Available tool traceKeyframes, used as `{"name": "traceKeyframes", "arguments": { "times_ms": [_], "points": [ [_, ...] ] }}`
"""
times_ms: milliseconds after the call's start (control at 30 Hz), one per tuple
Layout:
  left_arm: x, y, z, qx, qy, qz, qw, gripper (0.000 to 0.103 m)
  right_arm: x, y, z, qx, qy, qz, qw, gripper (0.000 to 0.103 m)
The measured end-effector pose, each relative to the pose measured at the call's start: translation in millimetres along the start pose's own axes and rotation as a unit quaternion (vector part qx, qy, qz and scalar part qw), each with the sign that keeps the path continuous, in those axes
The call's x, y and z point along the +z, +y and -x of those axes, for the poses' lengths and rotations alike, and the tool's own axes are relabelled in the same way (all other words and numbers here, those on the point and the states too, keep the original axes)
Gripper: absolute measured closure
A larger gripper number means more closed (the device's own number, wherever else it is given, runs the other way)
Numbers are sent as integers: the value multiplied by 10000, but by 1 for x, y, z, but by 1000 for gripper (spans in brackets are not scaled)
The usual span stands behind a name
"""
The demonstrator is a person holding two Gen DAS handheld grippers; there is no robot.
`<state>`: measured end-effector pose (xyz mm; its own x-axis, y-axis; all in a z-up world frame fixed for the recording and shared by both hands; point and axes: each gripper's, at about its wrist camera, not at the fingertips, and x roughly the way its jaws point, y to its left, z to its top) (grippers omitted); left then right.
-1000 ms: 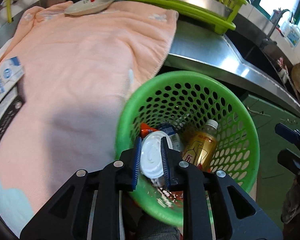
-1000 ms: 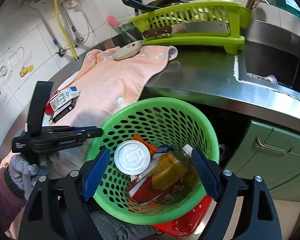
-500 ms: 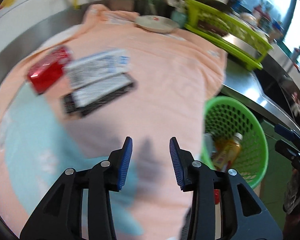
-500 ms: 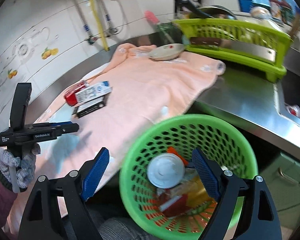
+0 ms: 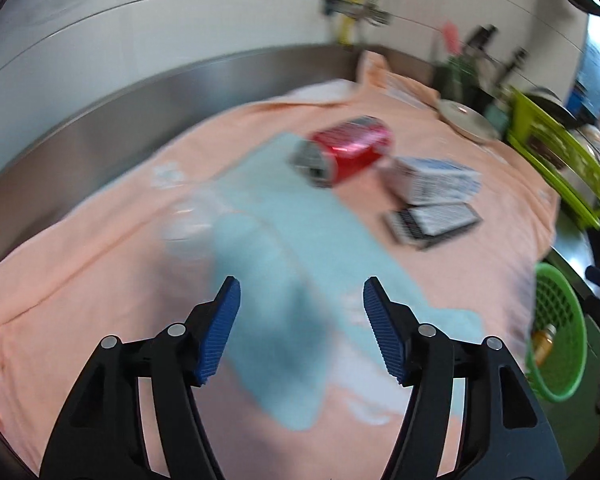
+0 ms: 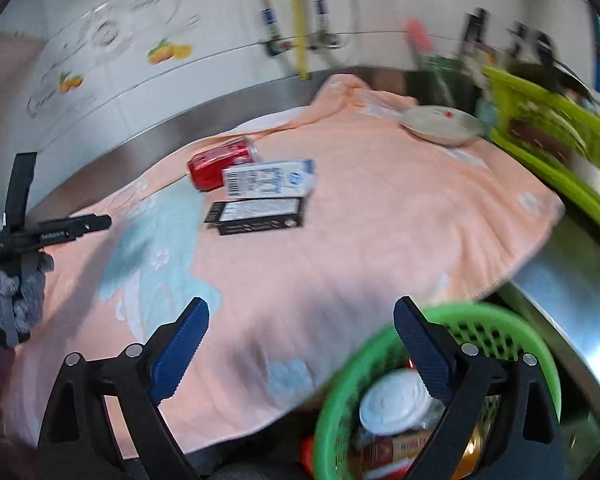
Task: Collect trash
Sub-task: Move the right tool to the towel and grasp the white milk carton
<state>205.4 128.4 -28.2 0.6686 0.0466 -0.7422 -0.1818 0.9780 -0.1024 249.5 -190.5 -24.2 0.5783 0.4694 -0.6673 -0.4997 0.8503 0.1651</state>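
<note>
Red can (image 5: 350,147) at one o'clock is my next pickup; both my left tongs (image 5: 300,330) and right tongs (image 6: 300,354) gape, empty.

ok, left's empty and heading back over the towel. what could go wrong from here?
1. The red can, white carton and black box lie bunched together; the open left hand-held gripper could knock a neighbour while grabbing one.
2. They sit on a loose towel; a low approach may snag it.
3. The green basket sits at the counter edge, so drops could miss.
</note>
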Motion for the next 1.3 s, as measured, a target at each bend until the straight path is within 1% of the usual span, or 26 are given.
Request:
{"name": "traceKeyframes", "arguments": {
  "times_ms": [33,133,267,333,433,533,600,800,933,1033,1067,1167,1300],
  "points": [
    [0,14,0,75,0,131,9999,35,5,3,-5,53,24,97,9999,12],
    [-4,38,-1,209,-12,307,9993,35,28,14,-24,155,79,484,9987,11],
    [-7,58,-7,298,25,438,9986,33,56,25,-48,208,142,1080,9938,10],
    [-10,64,-10,312,28,478,9984,32,71,31,-61,213,193,1404,9897,10],
    [-13,70,-15,294,43,530,9982,29,91,37,-81,408,315,1751,9832,9],
    [-17,74,-18,249,35,544,9982,28,107,44,-102,482,459,2163,9741,8],
    [-20,75,-21,199,26,568,9982,28,118,49,-118,610,590,2416,9667,8],
    [-26,76,-29,153,79,551,9983,26,140,54,-161,797,988,2889,9489,8],
    [-29,78,-33,111,98,542,9984,24,145,57,-186,852,1279,3179,9356,8],
    [-31,82,-34,11,118,611,9981,23,151,55,-203,918,1495,3235,9298,8],
    [-32,83,-35,-12,111,621,9980,23,153,55,-208,1009,1567,3250,9272,8],
    [-34,86,-37,-76,131,692,9975,23,158,55,-221,1111,1649,3275,9237,8],
    [-37,86,-41,-108,182,677,9975,23,161,53,-244,1344,2104,3256,9120,8]
  ]
}}
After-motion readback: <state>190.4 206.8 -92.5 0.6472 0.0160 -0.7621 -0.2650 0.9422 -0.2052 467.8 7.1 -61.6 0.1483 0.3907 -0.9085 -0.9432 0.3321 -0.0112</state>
